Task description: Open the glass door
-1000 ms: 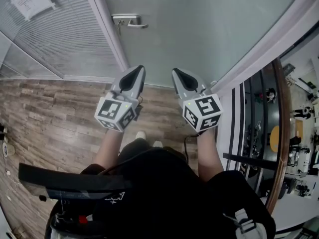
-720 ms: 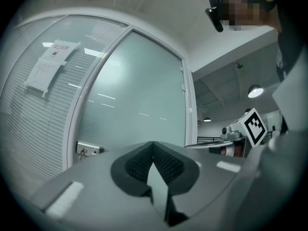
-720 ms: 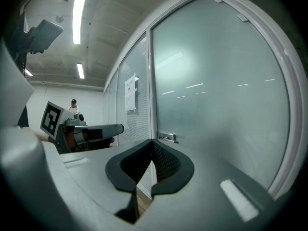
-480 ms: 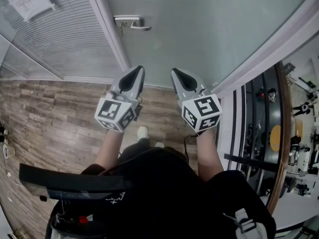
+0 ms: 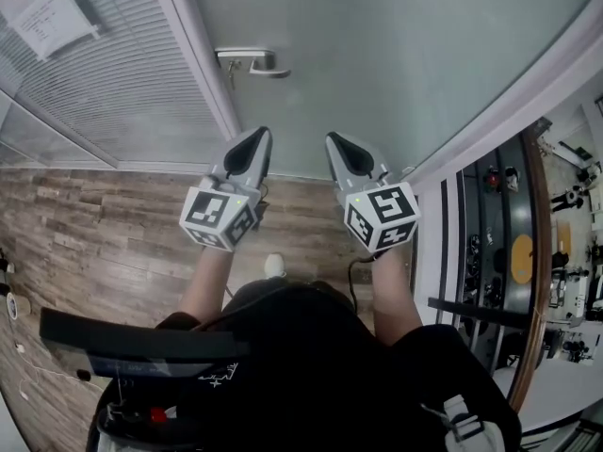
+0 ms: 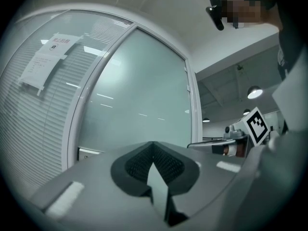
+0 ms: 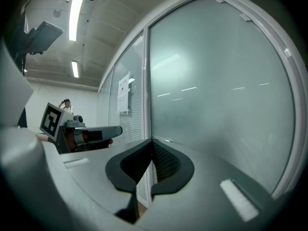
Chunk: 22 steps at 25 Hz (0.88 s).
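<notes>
The glass door (image 5: 396,55) is a broad frosted pane, smooth and pale grey-green, filling the head view from 12 to 2 o'clock, with soft streaks of ceiling light across it. A slim white frame (image 5: 198,55) edges it at 11 o'clock. By that edge sits the door handle (image 5: 252,61), a short silvery metal lever on a rectangular plate, its bar pointing toward 3 o'clock. Beyond the frame, at 10 o'clock, is a side panel (image 5: 113,83) finely ribbed with horizontal slats, with a white paper notice (image 5: 42,12) stuck on it. The floor (image 5: 85,224) at 9 o'clock is wood-grain planks in mixed browns. Both tools are matte grey plastic, tapered like beaks, each with a black-and-white marker cube (image 5: 219,217) at the rear. The left gripper (image 5: 256,136) has its dark, ribbed pads meeting at the tips with nothing between them, and it touches nothing. The handle lies at its 12 o'clock, apart from it. The right gripper (image 5: 336,140), near it at 3 o'clock, is likewise closed tip to tip and empty, pointing at the bare pane and short of it.
</notes>
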### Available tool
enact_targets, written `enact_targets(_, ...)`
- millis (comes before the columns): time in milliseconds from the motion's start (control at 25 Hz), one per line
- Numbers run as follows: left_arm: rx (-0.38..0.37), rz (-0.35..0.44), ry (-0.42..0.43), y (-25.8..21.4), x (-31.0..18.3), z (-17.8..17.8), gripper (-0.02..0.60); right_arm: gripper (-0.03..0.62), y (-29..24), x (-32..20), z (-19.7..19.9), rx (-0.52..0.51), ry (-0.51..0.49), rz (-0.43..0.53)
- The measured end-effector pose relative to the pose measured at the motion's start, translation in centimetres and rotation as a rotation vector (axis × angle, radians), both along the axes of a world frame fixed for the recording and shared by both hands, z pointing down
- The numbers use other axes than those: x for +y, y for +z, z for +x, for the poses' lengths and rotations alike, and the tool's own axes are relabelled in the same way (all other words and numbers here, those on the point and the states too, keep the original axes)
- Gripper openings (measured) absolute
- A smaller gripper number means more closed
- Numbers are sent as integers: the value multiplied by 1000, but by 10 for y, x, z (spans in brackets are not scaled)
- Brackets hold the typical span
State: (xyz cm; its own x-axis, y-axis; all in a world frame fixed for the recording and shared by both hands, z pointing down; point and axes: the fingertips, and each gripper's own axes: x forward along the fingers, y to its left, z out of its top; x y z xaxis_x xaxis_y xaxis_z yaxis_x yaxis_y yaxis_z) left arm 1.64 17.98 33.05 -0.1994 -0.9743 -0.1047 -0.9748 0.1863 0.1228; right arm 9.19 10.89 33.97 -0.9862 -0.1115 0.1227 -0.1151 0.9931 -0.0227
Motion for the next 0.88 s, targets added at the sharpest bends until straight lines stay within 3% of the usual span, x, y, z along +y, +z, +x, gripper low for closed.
enact_targets(880,10,24,75,2,-8,-82,-2,2,2,-11,-72,27,70,16)
